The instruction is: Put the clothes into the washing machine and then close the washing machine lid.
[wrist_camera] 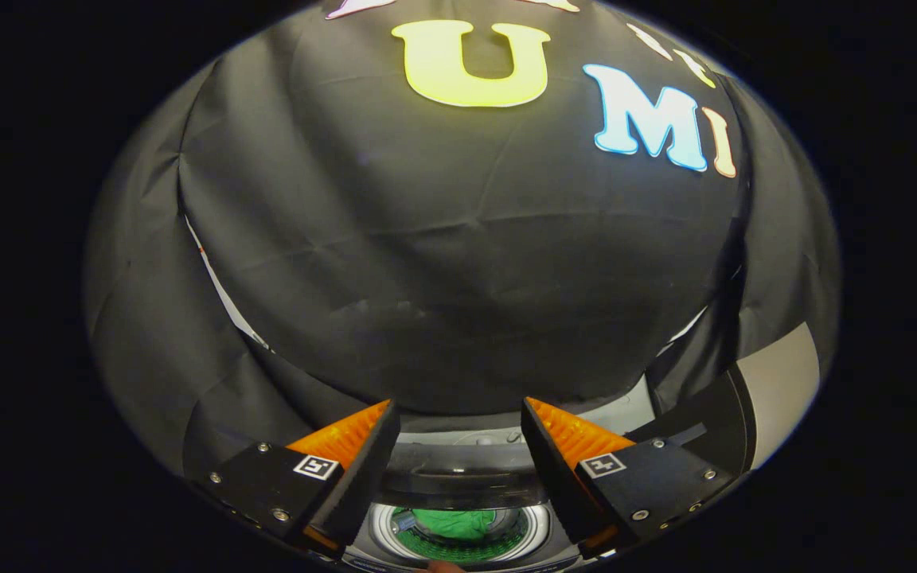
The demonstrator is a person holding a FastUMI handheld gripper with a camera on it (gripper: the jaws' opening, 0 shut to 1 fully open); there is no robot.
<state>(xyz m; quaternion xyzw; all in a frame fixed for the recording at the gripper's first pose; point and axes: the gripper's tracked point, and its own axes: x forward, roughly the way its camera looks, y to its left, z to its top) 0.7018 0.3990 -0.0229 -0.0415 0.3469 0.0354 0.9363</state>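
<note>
You are holding the claw [458, 434] apart and empty above the washing machine [458, 477], since the green garment [454, 523] is already lying in its drum, leaving the lid

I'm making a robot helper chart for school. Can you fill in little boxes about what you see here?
gripper: open, nothing between its fingers
washing machine: below the fingers, drum opening in sight
clothes: green cloth lying inside the drum
lid: dark panel raised beside the machine, looks open
background: black cloth wall beyond the fingers
task left: closing the lid
</note>
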